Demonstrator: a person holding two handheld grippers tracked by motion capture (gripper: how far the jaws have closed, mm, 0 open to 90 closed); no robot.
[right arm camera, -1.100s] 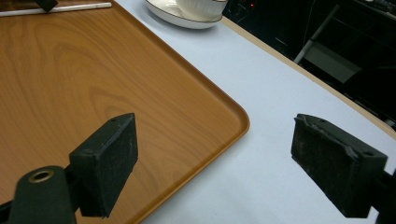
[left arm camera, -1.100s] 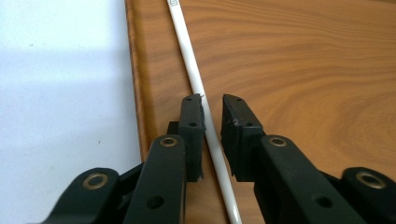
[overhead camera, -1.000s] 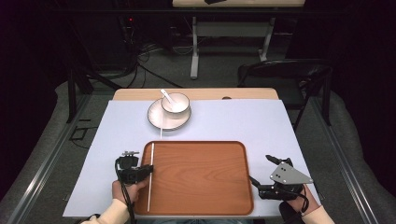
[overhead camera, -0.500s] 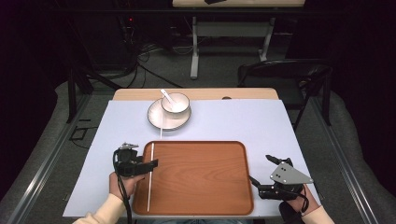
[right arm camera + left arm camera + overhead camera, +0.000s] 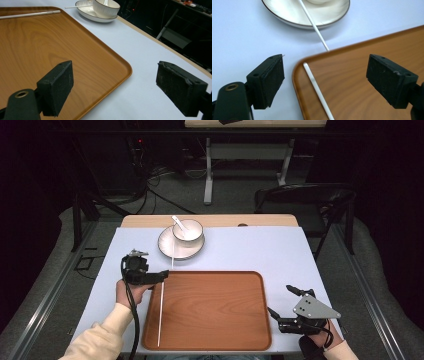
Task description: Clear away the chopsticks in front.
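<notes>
The left gripper (image 5: 159, 274), jaws apart and empty, had moved toward twelve o'clock along the tray (image 5: 210, 340), its chopstick (image 5: 160, 312) unmoved, while the right gripper (image 5: 285, 301) stayed open.

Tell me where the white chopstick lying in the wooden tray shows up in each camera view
High view: the chopstick runs along the tray's left edge, below the left gripper.
Left gripper view: it crosses the lower centre, just inside the tray's rounded corner.
Right gripper view: it lies at top left, along the tray's far edge.
Shared landmark: the wooden tray, with the plate and bowl beyond it.
</notes>
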